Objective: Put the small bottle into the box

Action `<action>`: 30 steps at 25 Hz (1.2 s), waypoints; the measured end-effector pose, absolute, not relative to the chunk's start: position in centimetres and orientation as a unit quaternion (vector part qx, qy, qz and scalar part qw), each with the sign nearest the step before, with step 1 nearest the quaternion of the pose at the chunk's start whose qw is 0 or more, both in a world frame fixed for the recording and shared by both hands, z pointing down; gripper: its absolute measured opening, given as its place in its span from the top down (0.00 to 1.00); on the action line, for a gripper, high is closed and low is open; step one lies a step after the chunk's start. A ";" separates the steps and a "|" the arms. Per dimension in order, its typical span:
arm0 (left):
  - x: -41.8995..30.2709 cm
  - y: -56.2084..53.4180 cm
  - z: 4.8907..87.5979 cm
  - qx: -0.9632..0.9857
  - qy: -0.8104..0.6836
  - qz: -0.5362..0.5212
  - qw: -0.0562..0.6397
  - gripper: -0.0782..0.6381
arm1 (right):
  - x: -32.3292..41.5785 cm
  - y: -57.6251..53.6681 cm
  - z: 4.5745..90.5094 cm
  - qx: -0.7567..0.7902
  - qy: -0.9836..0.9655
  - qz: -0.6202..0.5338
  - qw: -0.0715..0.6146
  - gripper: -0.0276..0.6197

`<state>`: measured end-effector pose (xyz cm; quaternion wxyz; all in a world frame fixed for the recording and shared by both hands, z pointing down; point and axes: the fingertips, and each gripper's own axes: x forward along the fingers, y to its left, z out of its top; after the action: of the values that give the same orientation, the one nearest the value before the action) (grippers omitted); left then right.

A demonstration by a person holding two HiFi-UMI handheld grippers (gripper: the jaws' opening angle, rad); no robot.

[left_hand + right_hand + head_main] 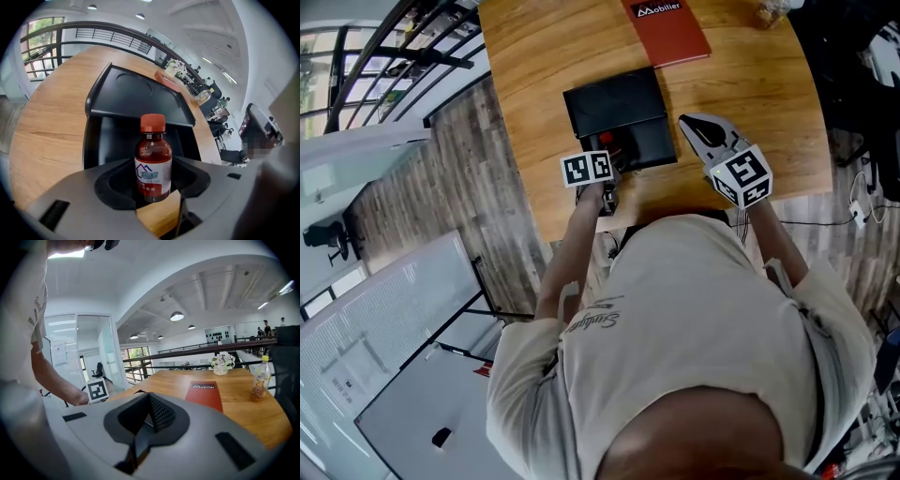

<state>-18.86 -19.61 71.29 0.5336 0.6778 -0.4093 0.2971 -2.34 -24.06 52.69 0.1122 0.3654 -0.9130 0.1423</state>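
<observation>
Head view: the left gripper (609, 161) sits at the near rim of the open black box (614, 98) on the surface, with the right gripper (697, 127) at the box's 3 o'clock. Left gripper view: the fingers clamp the small bottle (153, 161) upright with the box at 12 o'clock, so insertion appears outstanding. Right gripper view: the fingers are closed on nothing.

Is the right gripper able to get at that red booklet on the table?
Probably yes. Only bare table lies between the right gripper and the red booklet, and the black box sits off to one side. Its jaws are together and empty, so they'd need opening first.
</observation>
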 end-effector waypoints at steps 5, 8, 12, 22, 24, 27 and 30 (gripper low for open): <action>-18.7 -19.2 72.3 0.664 -0.401 0.322 0.543 0.58 | -2.1 -24.5 53.5 0.362 -0.913 0.148 0.117 0.96; -18.9 -19.2 72.8 0.654 -0.404 0.339 0.543 0.58 | -1.9 -24.6 54.0 0.362 -0.912 0.152 0.118 0.97; -18.8 -19.5 73.1 0.643 -0.402 0.345 0.553 0.58 | -1.7 -24.6 54.4 0.361 -0.911 0.159 0.120 0.96; -18.6 -19.2 74.2 0.615 -0.381 0.385 0.573 0.58 | -2.2 -24.8 54.9 0.355 -0.913 0.163 0.118 0.96; -18.6 -19.5 74.4 0.610 -0.384 0.388 0.574 0.58 | -2.2 -24.9 55.1 0.355 -0.913 0.163 0.119 0.96; -18.8 -19.6 74.8 0.606 -0.384 0.406 0.566 0.58 | -2.2 -24.6 55.2 0.356 -0.912 0.165 0.118 0.96; -18.9 -19.3 75.1 0.602 -0.381 0.422 0.560 0.58 | -2.1 -24.2 55.2 0.358 -0.911 0.165 0.120 0.97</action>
<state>-18.88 -19.33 75.06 0.5603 0.6021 -0.3814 0.4220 -2.11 -24.19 55.19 0.1196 0.3580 -0.9112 0.1651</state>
